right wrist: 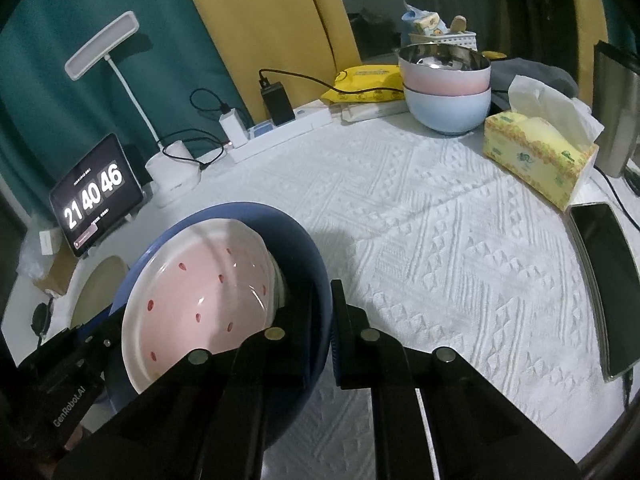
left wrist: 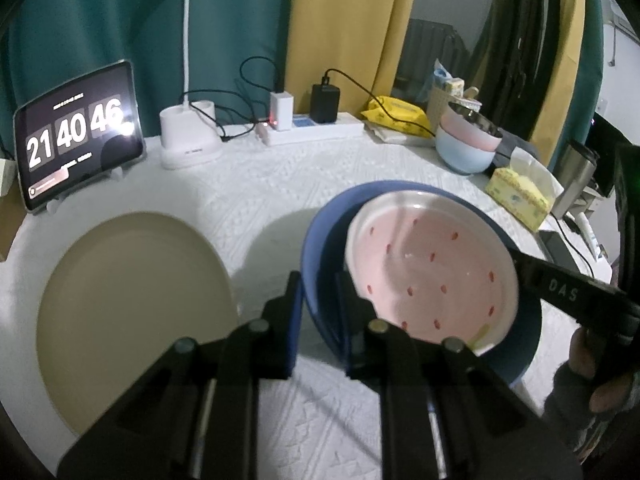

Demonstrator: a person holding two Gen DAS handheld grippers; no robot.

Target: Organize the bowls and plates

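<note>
A blue plate (left wrist: pixel 320 240) carries a pink plate with red spots (left wrist: pixel 432 264) and is held above the white tablecloth. My left gripper (left wrist: pixel 318 300) is shut on the blue plate's left rim. My right gripper (right wrist: pixel 324 320) is shut on its right rim (right wrist: pixel 316 264); the pink plate (right wrist: pixel 200 292) lies tilted inside. A beige plate (left wrist: pixel 136 312) lies flat on the table to the left, also in the right wrist view (right wrist: pixel 100 292). Stacked bowls, steel-lined pink over light blue (right wrist: pixel 446 92), stand at the back right.
A tablet clock (left wrist: pixel 80 140), a lamp base (left wrist: pixel 188 140) and a power strip (left wrist: pixel 312 128) line the back edge. A yellow tissue box (right wrist: pixel 536 156), a phone (right wrist: pixel 604 288) and a metal cup (right wrist: pixel 616 116) sit at the right.
</note>
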